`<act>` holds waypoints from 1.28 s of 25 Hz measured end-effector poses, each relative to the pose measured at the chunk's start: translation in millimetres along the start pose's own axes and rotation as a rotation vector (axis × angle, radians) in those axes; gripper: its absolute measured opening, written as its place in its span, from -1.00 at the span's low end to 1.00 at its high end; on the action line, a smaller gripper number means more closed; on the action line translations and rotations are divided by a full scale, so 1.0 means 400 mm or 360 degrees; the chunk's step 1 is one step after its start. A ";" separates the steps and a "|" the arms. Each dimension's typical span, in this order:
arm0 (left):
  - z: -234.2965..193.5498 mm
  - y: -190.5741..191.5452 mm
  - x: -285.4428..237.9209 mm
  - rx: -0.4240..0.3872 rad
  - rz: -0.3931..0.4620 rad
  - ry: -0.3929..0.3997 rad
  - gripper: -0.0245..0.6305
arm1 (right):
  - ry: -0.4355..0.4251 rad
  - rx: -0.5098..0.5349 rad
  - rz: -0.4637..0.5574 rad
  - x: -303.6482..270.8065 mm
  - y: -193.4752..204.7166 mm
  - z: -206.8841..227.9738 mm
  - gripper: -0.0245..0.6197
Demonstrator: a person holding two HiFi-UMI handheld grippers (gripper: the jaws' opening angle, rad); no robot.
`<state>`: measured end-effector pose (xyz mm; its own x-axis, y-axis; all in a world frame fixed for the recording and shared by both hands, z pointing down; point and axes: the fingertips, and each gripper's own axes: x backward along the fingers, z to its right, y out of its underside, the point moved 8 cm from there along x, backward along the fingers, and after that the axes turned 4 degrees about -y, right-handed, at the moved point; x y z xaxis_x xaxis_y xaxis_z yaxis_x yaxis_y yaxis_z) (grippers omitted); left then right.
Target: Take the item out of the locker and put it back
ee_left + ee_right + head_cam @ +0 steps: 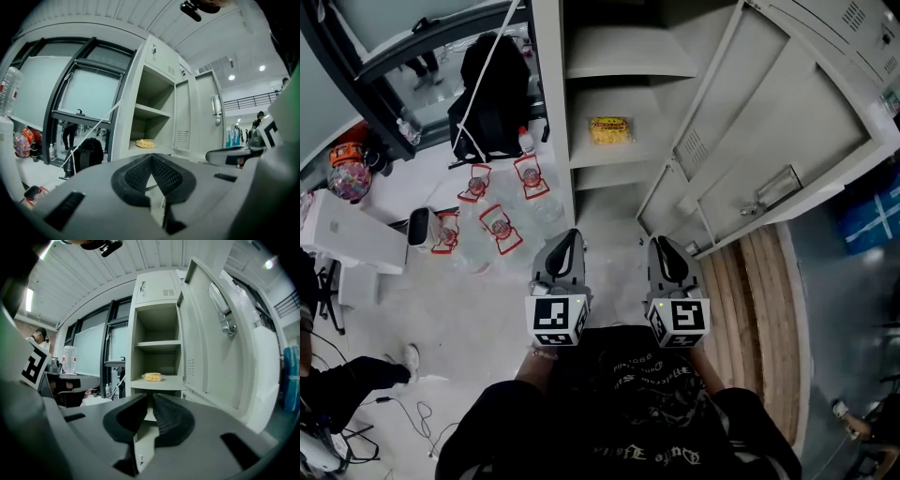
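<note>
Item (610,130): one (yellow packet); locker (549,94): one, open.

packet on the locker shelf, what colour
Yellow; the packet shows best in the head view.

The locker (769,131) is smooth, matt painted metal; the snack packet (610,130) inside it glossy plastic; the planks (764,319) beside it bare wood.

The head view looks steeply down from above onto the left gripper (570,236), the right gripper (662,244) and the open locker (628,56) beyond their tips. Each gripper view looks along its own jaws, short of the locker; all three share its yellow packet (610,130)
</note>
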<state>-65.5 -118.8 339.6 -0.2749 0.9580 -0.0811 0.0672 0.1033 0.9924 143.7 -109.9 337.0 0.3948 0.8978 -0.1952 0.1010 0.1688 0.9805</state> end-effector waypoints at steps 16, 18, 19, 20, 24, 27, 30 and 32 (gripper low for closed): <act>0.024 0.004 -0.006 0.0006 -0.0006 0.0038 -0.91 | -0.0014 0.0034 -0.0034 0.008 0.007 -0.003 -0.91; 0.024 0.007 -0.009 0.0005 -0.0011 0.0035 -0.91 | -0.0016 0.0043 -0.0035 0.006 0.005 -0.001 -0.91; 0.023 0.010 -0.009 0.0004 -0.0016 0.0033 -0.91 | -0.0015 0.0040 -0.0037 0.005 0.007 -0.001 -0.91; 0.022 0.013 -0.010 0.0002 -0.0022 0.0032 -0.91 | -0.0009 0.0035 -0.0042 0.005 0.010 -0.001 -0.91; 0.026 0.019 -0.017 -0.0004 -0.0029 0.0040 -0.91 | 0.0011 0.0031 -0.0048 0.005 0.019 0.006 -0.91; 0.022 0.022 -0.019 -0.0020 -0.0037 0.0042 -0.91 | 0.0016 0.0038 -0.0044 0.001 0.019 0.004 -0.91; 0.024 0.023 -0.025 -0.0005 -0.0035 0.0035 -0.91 | 0.0024 0.0050 -0.0048 0.000 0.017 0.012 -0.91; 0.021 0.024 -0.028 -0.0003 -0.0037 0.0028 -0.91 | 0.0030 0.0048 -0.0056 -0.001 0.019 0.015 -0.91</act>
<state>-53.9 -126.1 349.4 -0.2935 0.9504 -0.1026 0.0587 0.1250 0.9904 149.8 -111.4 344.4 0.3736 0.8989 -0.2289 0.1419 0.1885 0.9718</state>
